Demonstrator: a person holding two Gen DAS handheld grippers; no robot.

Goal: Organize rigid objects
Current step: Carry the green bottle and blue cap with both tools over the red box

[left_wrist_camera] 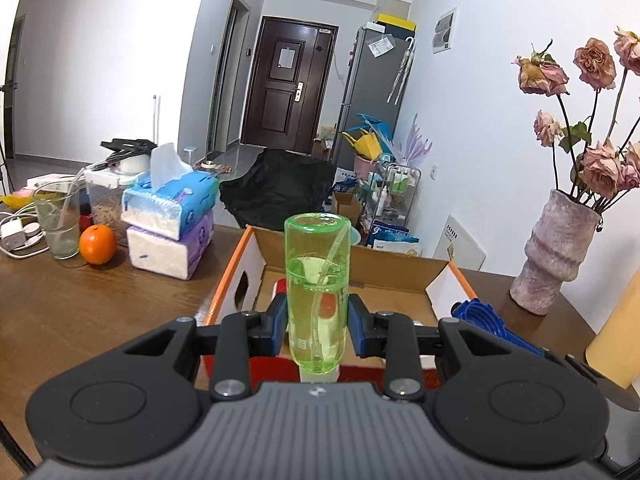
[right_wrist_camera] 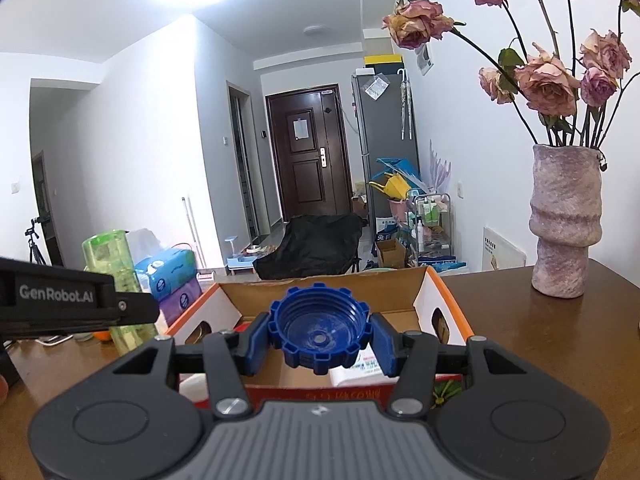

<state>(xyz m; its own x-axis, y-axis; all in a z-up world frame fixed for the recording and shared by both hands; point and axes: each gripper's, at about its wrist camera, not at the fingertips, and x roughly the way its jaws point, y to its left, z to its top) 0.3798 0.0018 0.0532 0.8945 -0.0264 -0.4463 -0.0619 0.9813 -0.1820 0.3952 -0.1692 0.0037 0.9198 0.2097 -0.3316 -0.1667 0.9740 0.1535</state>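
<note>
My left gripper (left_wrist_camera: pixel 318 322) is shut on a clear green bottle (left_wrist_camera: pixel 317 288), held upside down over the near end of an open cardboard box (left_wrist_camera: pixel 360 264); the bottle has a straw inside and its white cap points down. The bottle also shows in the right wrist view (right_wrist_camera: pixel 114 276), at the left. My right gripper (right_wrist_camera: pixel 320 336) is shut on a blue ridged lid (right_wrist_camera: pixel 320 330), hollow side towards the camera, above the box (right_wrist_camera: pixel 440 300). The lid also shows in the left wrist view (left_wrist_camera: pixel 484 320), at the right. A white packet (right_wrist_camera: pixel 360 368) lies in the box.
On the brown table (left_wrist_camera: pixel 100 312) at the left stand stacked tissue packs (left_wrist_camera: pixel 170 224), an orange (left_wrist_camera: pixel 97 244) and a glass with a straw (left_wrist_camera: pixel 58 220). A pink vase of dried roses (right_wrist_camera: pixel 564 224) stands at the right. A yellow object (left_wrist_camera: pixel 616 328) is at the far right.
</note>
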